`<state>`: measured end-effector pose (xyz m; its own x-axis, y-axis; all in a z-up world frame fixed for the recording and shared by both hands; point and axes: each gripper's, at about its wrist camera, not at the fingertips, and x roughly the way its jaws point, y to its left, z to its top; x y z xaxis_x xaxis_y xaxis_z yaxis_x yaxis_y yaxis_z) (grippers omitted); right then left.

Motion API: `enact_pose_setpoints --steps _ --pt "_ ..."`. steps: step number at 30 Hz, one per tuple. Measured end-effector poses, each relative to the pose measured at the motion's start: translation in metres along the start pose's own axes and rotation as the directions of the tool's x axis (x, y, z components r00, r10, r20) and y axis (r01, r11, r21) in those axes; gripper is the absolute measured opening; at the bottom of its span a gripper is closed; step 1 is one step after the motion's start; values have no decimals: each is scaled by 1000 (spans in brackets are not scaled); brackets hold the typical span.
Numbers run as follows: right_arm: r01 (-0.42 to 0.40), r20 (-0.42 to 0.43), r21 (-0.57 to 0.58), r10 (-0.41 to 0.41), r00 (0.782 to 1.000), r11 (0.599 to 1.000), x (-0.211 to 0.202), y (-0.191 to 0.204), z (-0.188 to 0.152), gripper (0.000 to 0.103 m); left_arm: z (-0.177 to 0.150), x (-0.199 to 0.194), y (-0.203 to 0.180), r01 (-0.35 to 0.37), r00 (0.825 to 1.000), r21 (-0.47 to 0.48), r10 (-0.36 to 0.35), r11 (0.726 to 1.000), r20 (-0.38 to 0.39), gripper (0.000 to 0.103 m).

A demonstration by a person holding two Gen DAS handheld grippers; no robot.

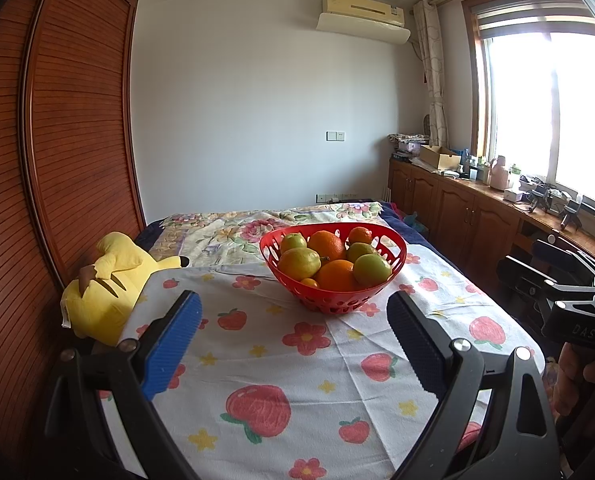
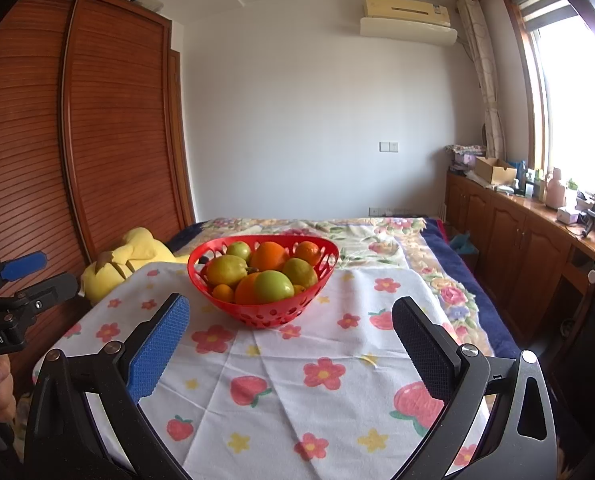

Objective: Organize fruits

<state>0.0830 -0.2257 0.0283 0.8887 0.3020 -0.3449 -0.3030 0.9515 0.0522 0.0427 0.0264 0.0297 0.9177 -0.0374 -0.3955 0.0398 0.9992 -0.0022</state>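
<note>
Jaws wide on my left gripper (image 1: 293, 344) and right gripper (image 2: 291, 344) | perforated red plastic basket (image 1: 393, 260) ahead of both | yellow plush (image 1: 109, 284) fuller in left view.

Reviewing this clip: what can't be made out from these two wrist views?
- Fruit low in the red basket: covered by the top layer in both views, so the count is uncertain.
- Yellow plush toy: partly behind the left gripper finger in the left wrist view.
- Items on the window counter: too small, washed out by glare.
- Right gripper: open, empty; its handle is cut off by the frame edge.
</note>
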Motion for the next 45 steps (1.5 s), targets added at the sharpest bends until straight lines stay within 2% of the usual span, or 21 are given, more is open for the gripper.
enact_pose_setpoints --steps 45 --pt "0 2 -1 0 1000 1000 0 0 0 103 3 -8 -4 3 1000 9 -3 1000 10 95"
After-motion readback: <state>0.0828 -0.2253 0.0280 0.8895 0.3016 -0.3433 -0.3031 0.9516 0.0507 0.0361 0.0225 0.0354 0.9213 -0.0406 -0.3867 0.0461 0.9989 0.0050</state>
